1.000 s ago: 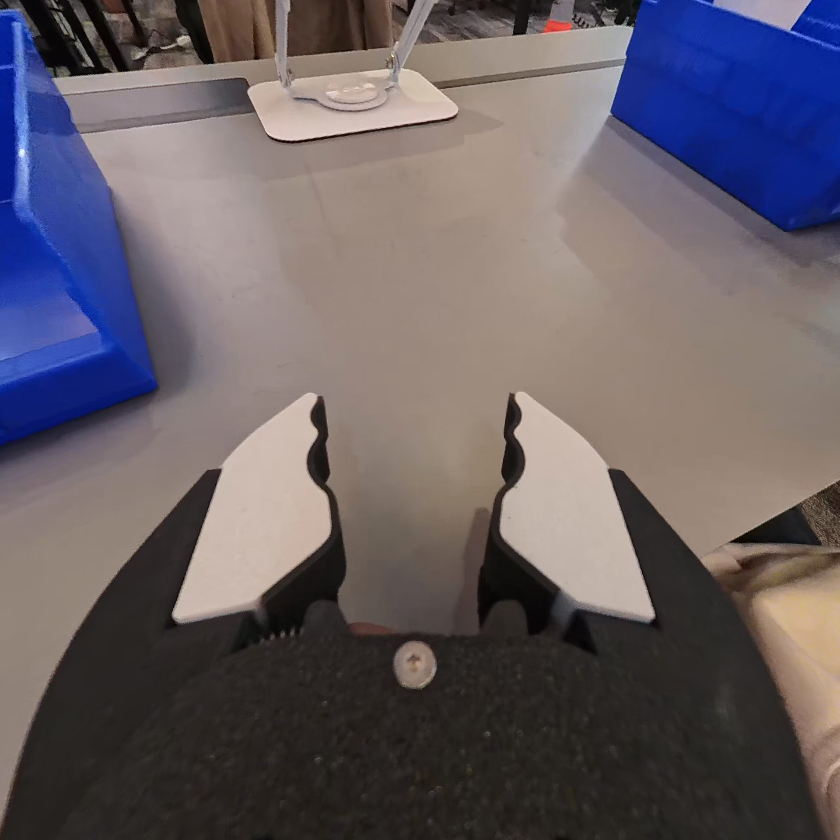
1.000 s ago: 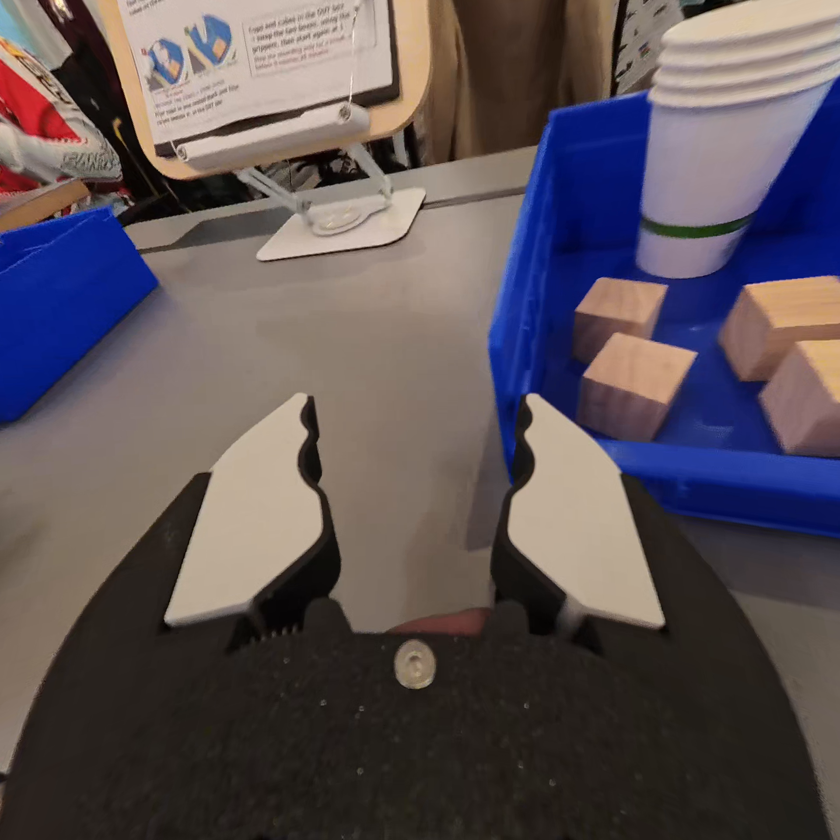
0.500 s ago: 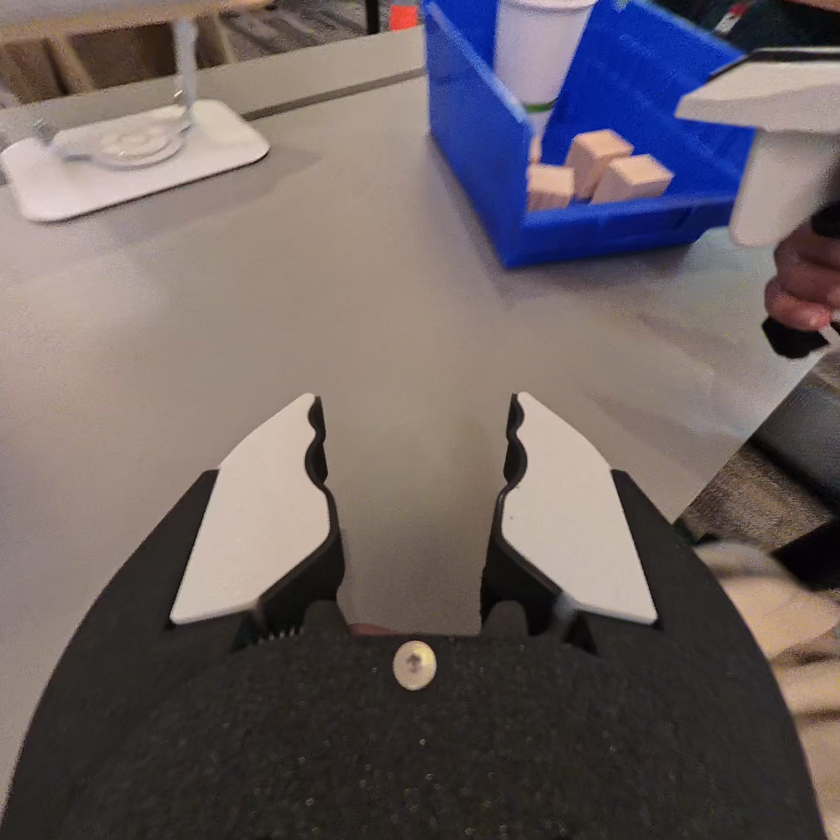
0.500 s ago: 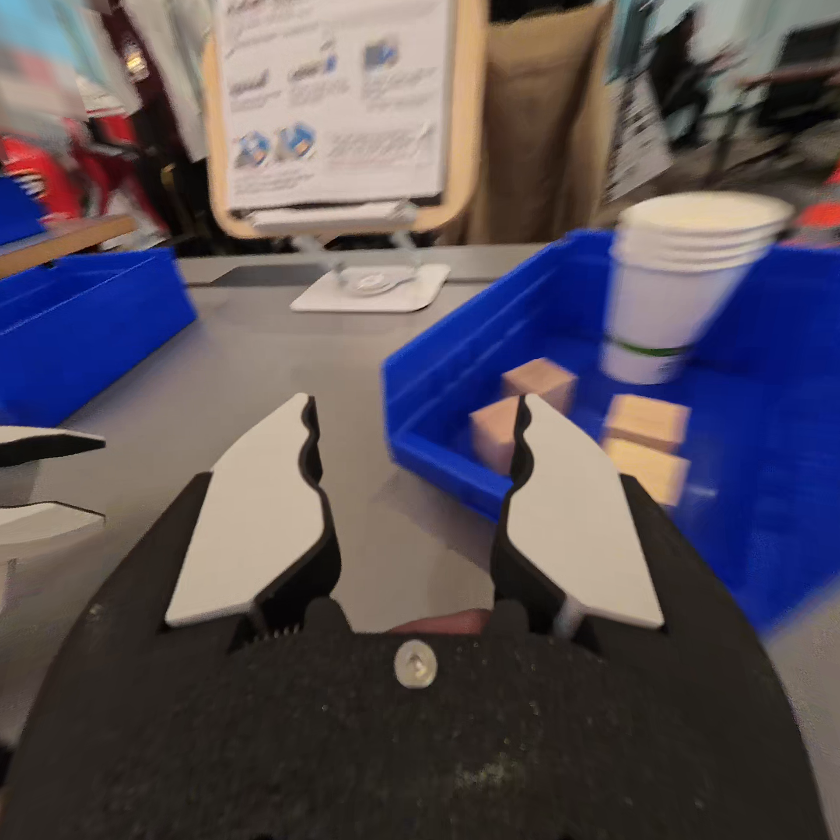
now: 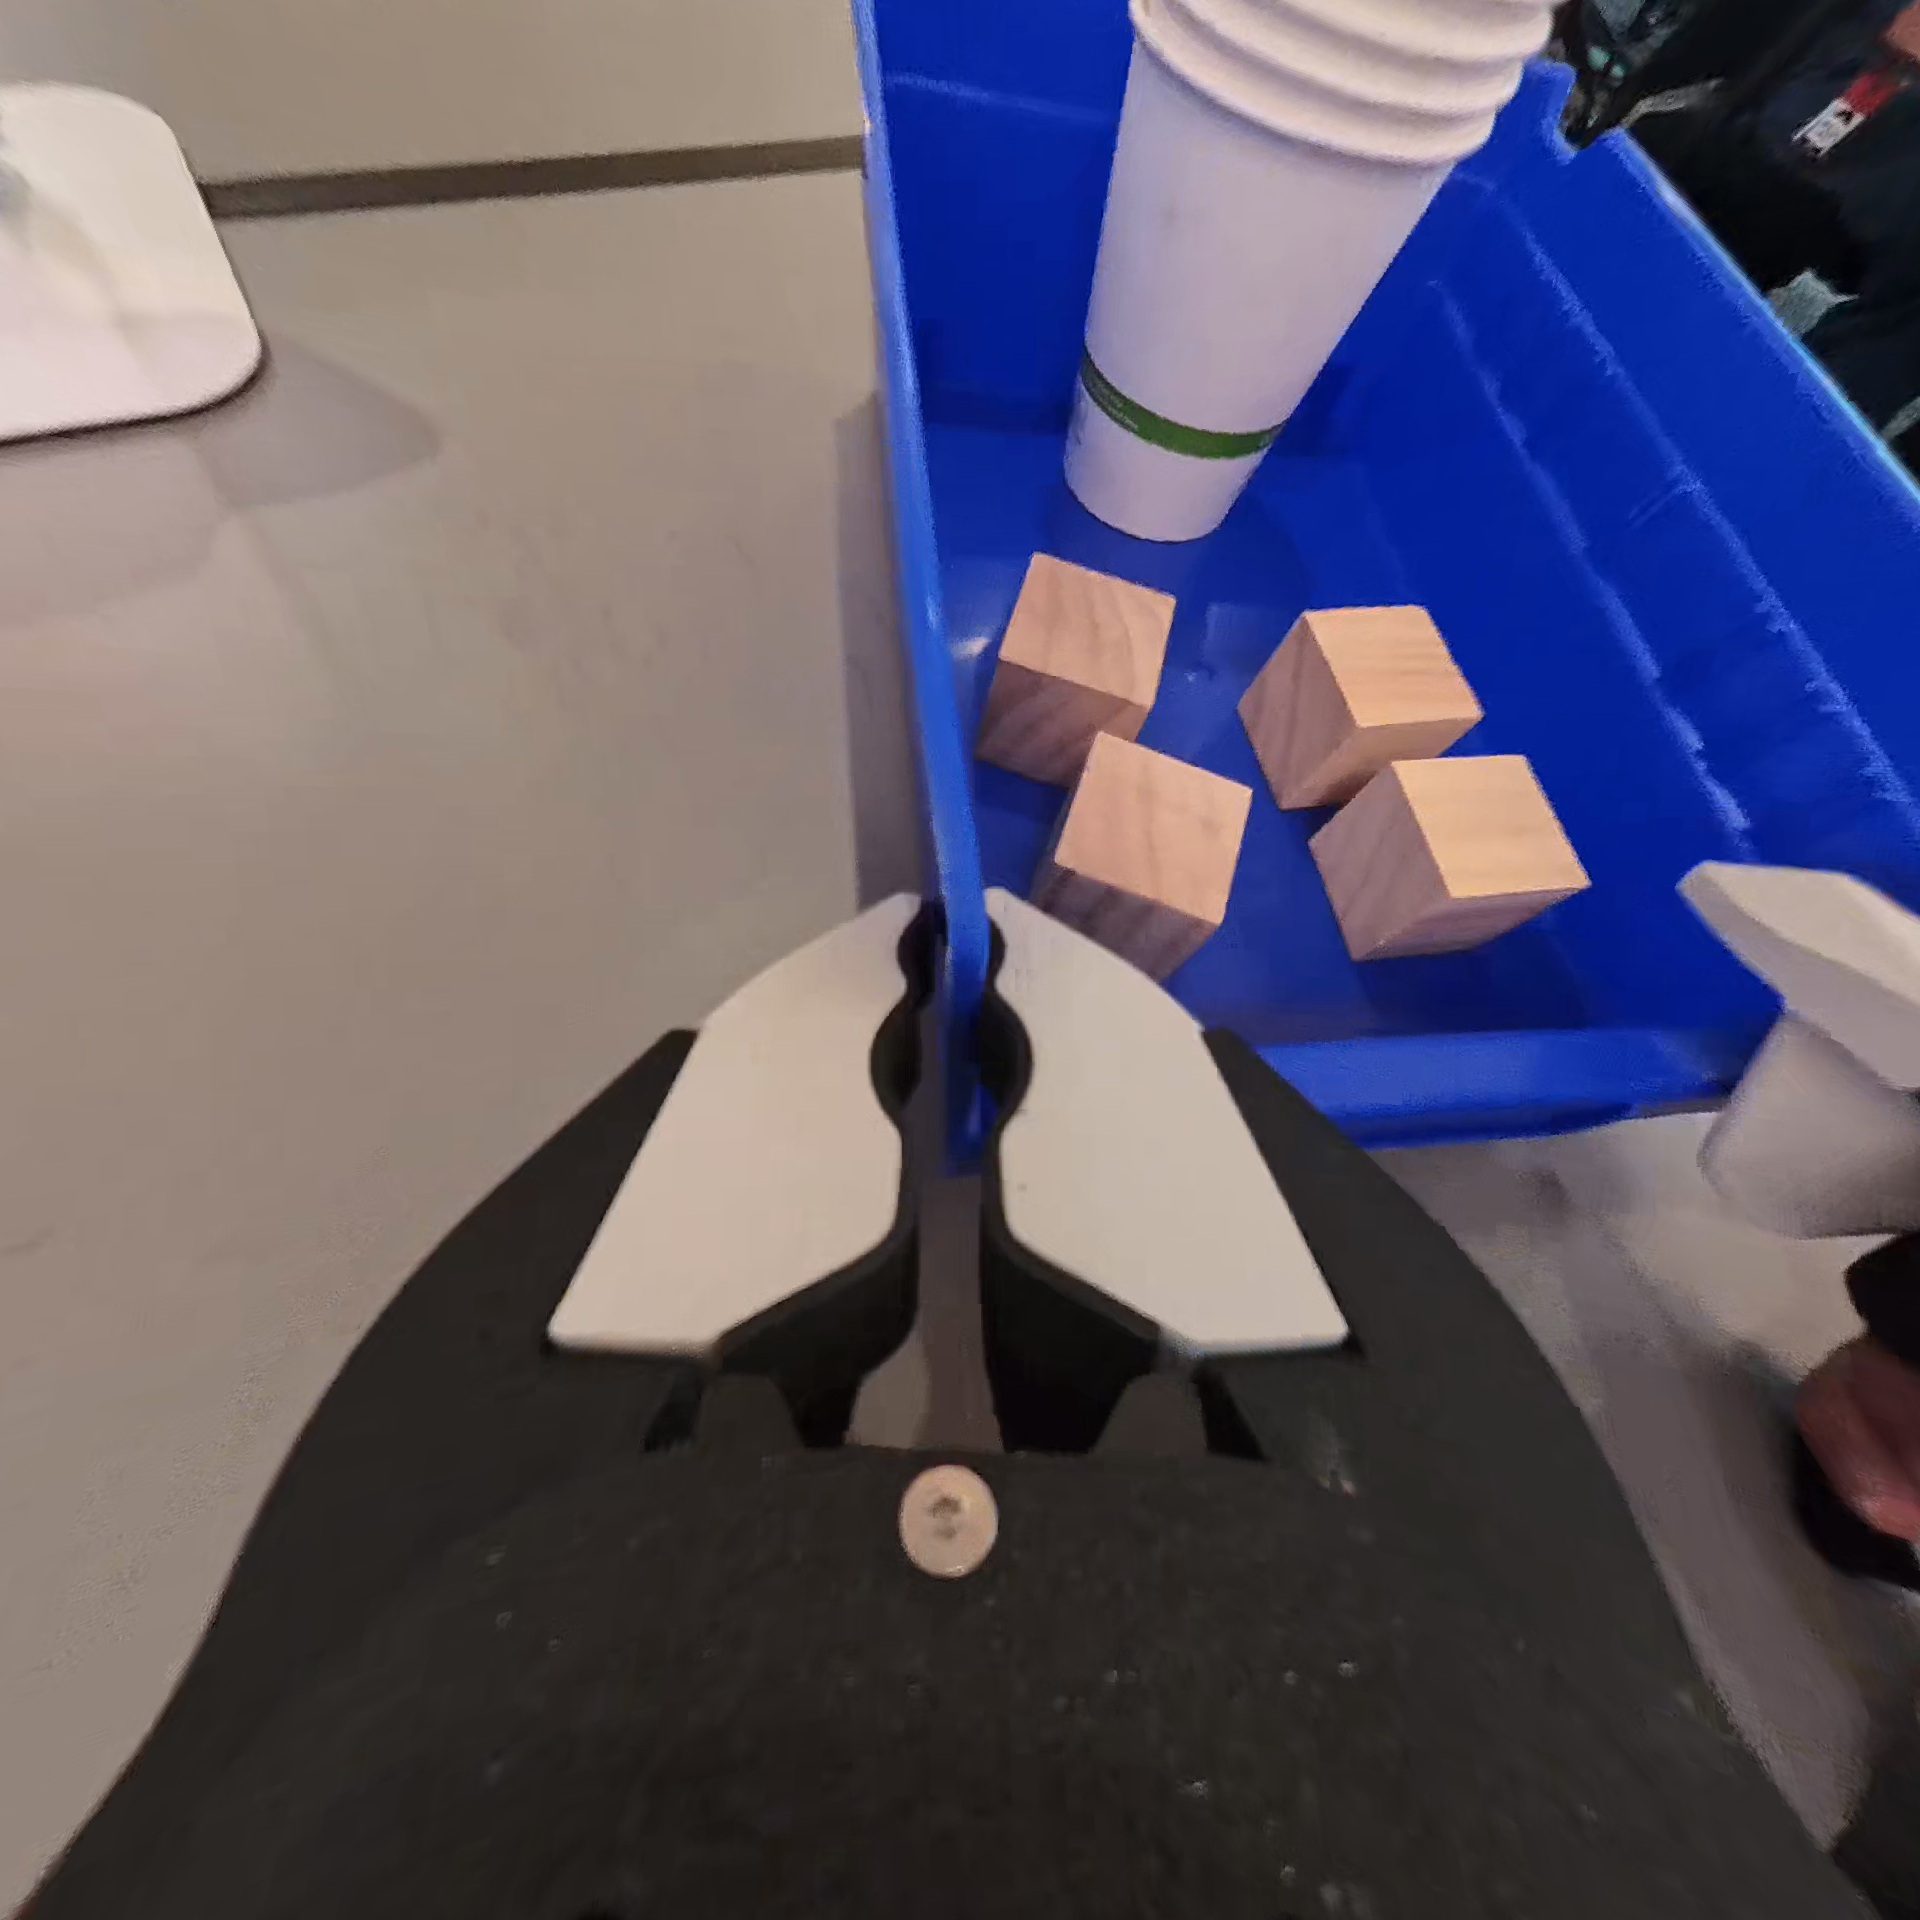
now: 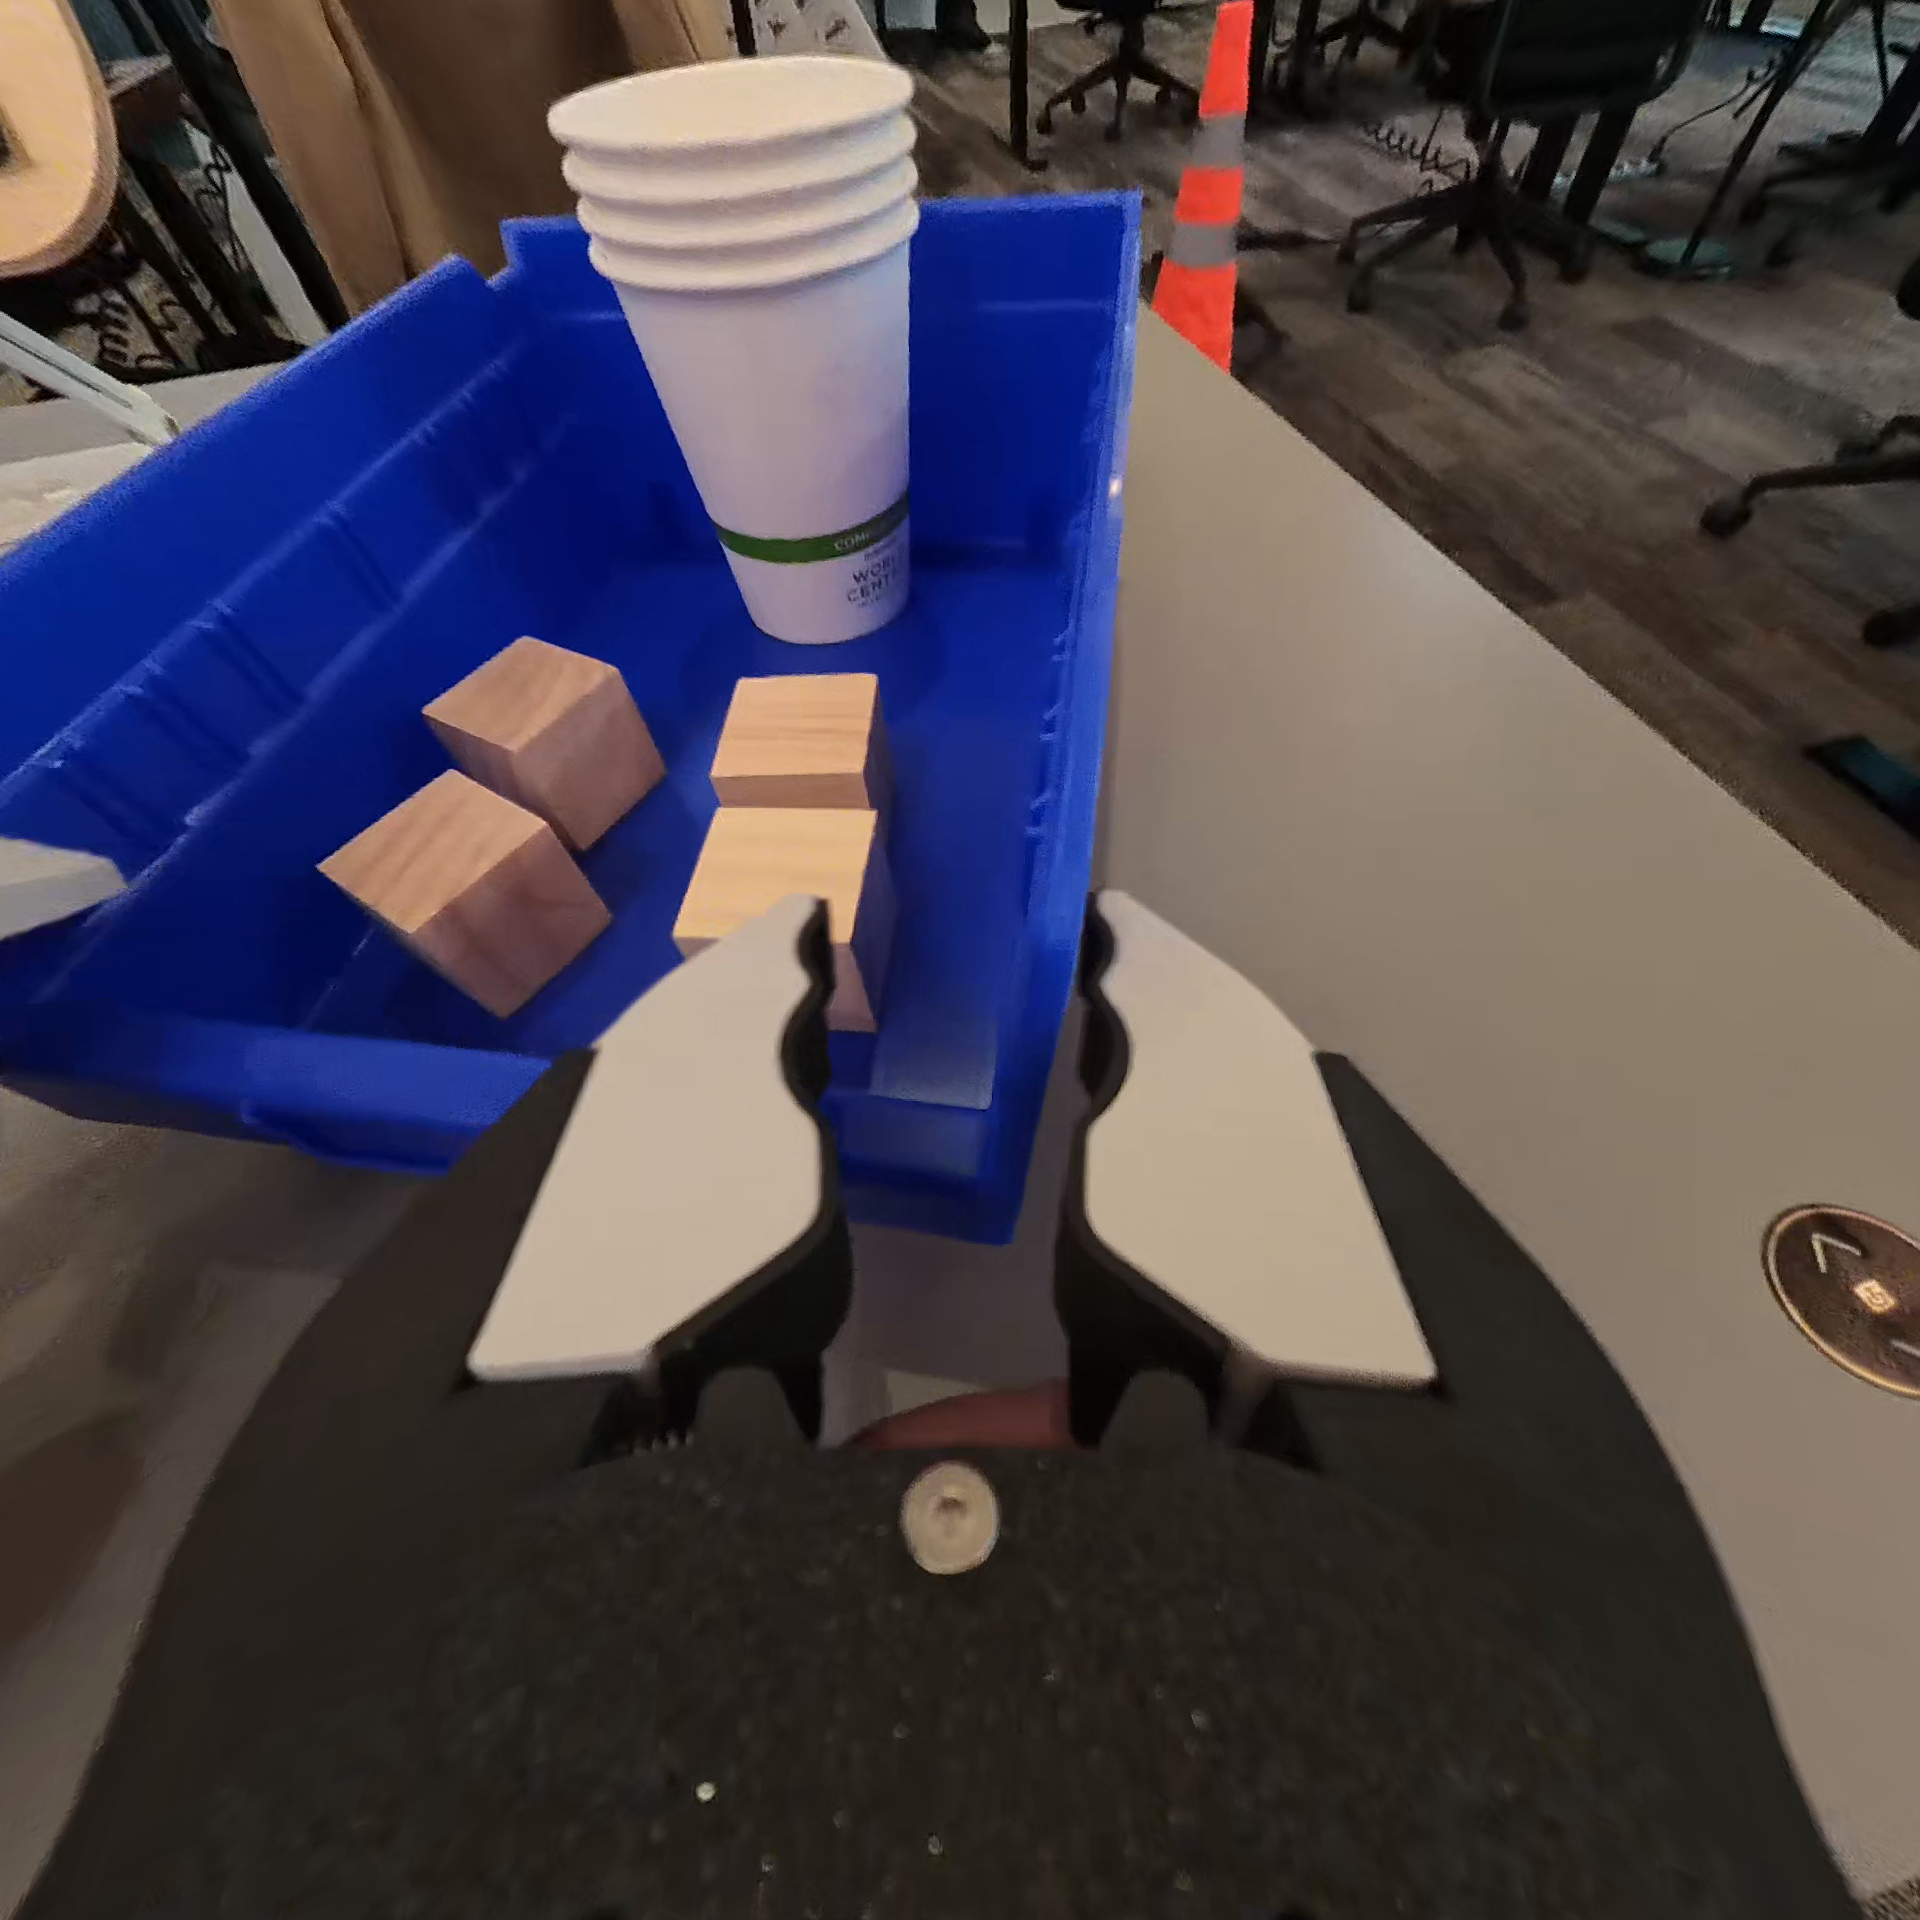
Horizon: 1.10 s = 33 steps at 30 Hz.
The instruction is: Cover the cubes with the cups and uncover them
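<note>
Step in hand, as I judge it: setup. I am taking hold of the open blue plastic bin point(image 5: 1621, 499) by its two near corners; no cup or cube has been handled, so covering has not begun.

Left gripper point(image 5: 951, 940): fingers pressed onto the bin's left side wall at the near corner, the thin blue wall pinched between them.

Right gripper point(image 6: 954, 920): fingers spread, straddling the bin's right wall near its near corner, one finger inside the bin and one outside. No contact that I can confirm.

Task items, all inside the bin on the grey bench point(image 5: 468, 727):
- Stack of white paper cups with a green band point(image 6: 774, 364), upright, mouths up, long axis vertical, leaning slightly. It stands toward the far end of the bin.
- Four pale wooden cubes point(image 6: 468, 894), loose on the bin floor in front of the stack, in two pairs, each turned at its own angle. No long axis to speak of.

The bin's long axis runs away from me, its low front lip nearest.

Next move, my judgement: close the right fingers on the wall, then draw or steady the bin with both. The cups must later be inverted, since they stand mouth-up. Risk: a jerk on the bin could topple the tall stack.

Also on the bench: white flat stand base point(image 5: 94, 270), far left.
</note>
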### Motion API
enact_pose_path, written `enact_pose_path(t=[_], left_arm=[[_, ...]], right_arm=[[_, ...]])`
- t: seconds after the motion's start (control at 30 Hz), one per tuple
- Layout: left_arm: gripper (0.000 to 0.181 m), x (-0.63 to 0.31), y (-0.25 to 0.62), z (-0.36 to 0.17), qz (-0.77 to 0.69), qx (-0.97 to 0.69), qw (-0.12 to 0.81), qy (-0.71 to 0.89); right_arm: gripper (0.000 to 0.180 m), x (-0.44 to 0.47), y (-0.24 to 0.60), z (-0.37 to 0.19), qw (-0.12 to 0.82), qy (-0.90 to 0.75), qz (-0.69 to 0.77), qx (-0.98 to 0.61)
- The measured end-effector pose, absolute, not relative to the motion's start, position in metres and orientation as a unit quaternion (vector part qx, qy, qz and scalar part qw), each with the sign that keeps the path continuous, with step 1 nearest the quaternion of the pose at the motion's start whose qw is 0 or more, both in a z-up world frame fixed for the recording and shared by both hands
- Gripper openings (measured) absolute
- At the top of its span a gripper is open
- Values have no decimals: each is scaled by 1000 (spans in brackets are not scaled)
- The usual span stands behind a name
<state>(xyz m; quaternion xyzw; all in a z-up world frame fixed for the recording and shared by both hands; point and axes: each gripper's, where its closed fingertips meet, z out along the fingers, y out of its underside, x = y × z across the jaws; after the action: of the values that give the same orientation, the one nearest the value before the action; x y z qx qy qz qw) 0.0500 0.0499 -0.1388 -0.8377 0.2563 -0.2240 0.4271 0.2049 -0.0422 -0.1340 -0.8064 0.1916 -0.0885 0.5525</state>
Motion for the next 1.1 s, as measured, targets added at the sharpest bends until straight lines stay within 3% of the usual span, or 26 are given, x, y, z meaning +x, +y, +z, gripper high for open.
enact_pose_path(t=[0.03, 0.17, 0.37, 0.63, 0.9, 1.1], left_arm=[[4, 50, 50, -139, -211, -834, 436, 263], [2, 39, 45, -137, -158, -836, 454, 265], [2, -8, 31, -124, -119, -816, 503, 258], [3, -139, 15, -112, -101, -833, 504, 204], [3, -271, 13, -115, -46, -844, 522, 118], [5, -299, 20, -132, -29, -845, 524, 105]], right_arm=[[30, 205, -42, -132, 557, 195, -88, -803], [4, 208, -49, -131, 545, 218, -75, -806], [3, 167, -45, -126, 556, 200, -32, -806], [4, 41, -29, -98, 584, 120, 37, -802], [4, -83, 8, -107, 572, 29, 75, -816], [4, -108, 24, -121, 560, 0, 78, -825]])
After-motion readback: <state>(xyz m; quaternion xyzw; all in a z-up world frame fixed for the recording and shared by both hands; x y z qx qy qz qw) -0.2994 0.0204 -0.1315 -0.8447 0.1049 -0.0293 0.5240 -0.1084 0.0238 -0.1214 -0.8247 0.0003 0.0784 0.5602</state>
